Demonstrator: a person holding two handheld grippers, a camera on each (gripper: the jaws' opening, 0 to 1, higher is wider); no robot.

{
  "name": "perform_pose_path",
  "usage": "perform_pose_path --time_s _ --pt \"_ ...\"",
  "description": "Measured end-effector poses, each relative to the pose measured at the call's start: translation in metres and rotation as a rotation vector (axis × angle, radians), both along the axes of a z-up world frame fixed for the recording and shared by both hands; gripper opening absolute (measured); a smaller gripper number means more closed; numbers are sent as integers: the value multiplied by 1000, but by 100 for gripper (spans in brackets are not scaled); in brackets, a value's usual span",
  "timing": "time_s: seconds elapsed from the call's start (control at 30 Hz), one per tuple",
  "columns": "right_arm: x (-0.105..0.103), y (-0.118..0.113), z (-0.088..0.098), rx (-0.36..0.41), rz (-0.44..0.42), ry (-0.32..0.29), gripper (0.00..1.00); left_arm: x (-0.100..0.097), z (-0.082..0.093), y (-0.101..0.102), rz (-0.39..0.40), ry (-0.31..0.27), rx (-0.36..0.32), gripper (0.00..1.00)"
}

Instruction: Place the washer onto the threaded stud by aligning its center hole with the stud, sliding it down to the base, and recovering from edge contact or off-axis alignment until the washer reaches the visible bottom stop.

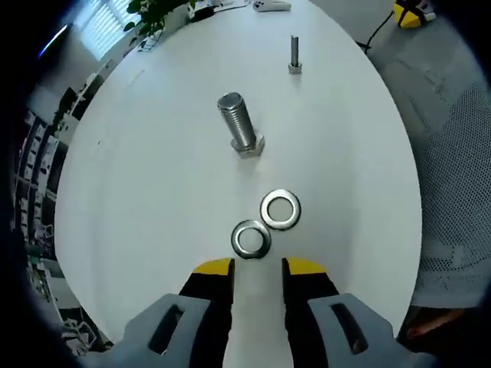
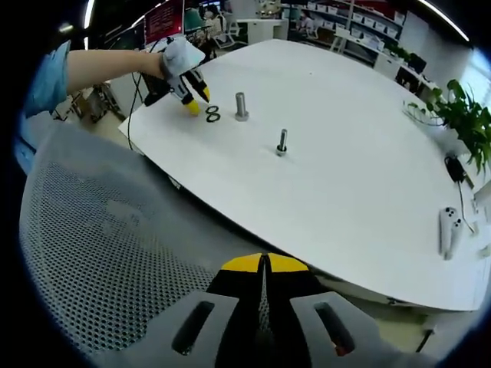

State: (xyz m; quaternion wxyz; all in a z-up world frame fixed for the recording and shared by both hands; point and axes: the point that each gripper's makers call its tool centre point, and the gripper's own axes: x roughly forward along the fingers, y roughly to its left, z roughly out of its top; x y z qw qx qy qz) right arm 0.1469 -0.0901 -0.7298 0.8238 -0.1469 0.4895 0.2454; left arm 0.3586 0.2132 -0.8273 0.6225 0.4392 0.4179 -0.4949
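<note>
Two steel washers lie flat on the white table [image 1: 153, 192]: the near washer [image 1: 251, 238] just ahead of my left gripper [image 1: 258, 267], the other washer [image 1: 280, 209] touching it on the far right. The left jaws stand open, yellow-tipped, with nothing between them. Beyond them a large threaded stud [image 1: 239, 124] stands upright on its hex head. A thinner bolt [image 1: 294, 54] stands farther back. In the right gripper view my right gripper [image 2: 264, 263] is shut, held off the table over a mesh chair. There the left gripper [image 2: 192, 96], the washers [image 2: 212, 115], the large stud [image 2: 242, 106] and the thin bolt [image 2: 282, 142] appear far off.
A grey mesh chair back [image 2: 100, 238] sits below the table edge near my right gripper. A potted plant [image 2: 460, 115] and a white controller [image 2: 449, 226] are at the table's far side. A person's sleeve [image 2: 50, 73] holds the left gripper. Shelving lines the room.
</note>
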Motion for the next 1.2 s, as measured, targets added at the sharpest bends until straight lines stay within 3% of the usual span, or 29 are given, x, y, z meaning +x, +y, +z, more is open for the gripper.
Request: perform_pose_path --time_s 0.1,0.23,0.3,0.4,0.73,0.8,0.83,0.87,0.93,1.0,1.07,1.1,1.2 --pt "0 0 0 0 1 1 4 0 -5 0 -75 43 56 22" --pt "0 0 0 1 -2 1 4 -2 -11 -12 -89 92 39 23" --pt "1 -1 0 2 -4 1 4 1 -11 -20 -116 65 26 25" --pt "1 -1 0 3 -7 1 4 -3 -10 -21 -106 106 43 24" --pt "2 -1 0 7 -15 -5 4 -9 -9 -21 -158 111 34 20" --pt "2 -1 0 7 -14 -5 4 -9 -11 -21 -155 106 35 0" --pt "2 -1 0 7 -15 -4 4 -6 -10 -12 -213 81 96 0" --pt "2 -1 0 7 -15 -4 4 -4 -9 -14 -201 68 84 0" --pt "2 -1 0 8 -14 -4 4 7 -7 -11 -122 21 83 8" --pt "2 -1 0 8 -15 -5 4 4 -5 -9 -136 44 67 18" --pt "2 -1 0 9 -15 -5 4 9 0 -3 -105 14 47 31" --pt "2 -1 0 9 -15 -5 4 5 2 7 -59 29 71 34" --pt "2 -1 0 8 -13 -4 4 0 3 27 -55 70 85 32"
